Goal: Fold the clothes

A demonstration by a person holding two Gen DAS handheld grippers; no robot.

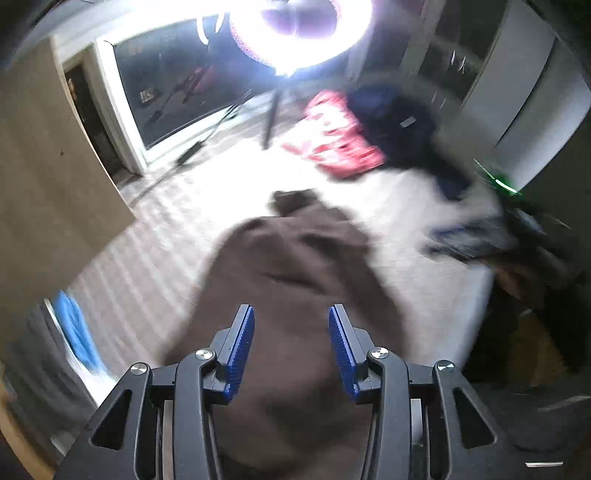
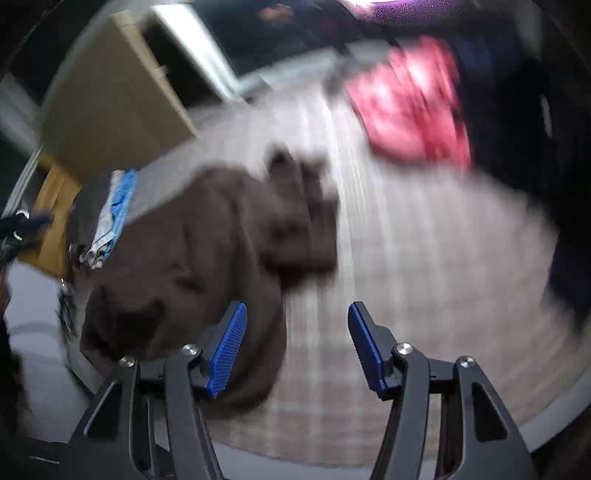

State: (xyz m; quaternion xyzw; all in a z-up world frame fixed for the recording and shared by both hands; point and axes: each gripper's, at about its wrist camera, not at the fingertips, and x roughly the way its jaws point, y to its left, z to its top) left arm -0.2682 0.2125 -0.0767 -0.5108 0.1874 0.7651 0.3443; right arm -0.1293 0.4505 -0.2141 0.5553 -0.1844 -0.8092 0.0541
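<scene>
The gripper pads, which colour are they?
Blue pads, ribbed; clearest in the left wrist view.

A home bedroom: bed point(image 1: 229, 184), strewn clothes point(image 1: 340, 136).

Glaring ring light point(image 1: 301, 35), dark window point(image 1: 173, 88), beige cabinet point(image 2: 114, 96)

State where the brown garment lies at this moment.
In both wrist views the brown garment lies crumpled on the striped bed, just ahead of the left gripper, nearer than the red garment.
</scene>
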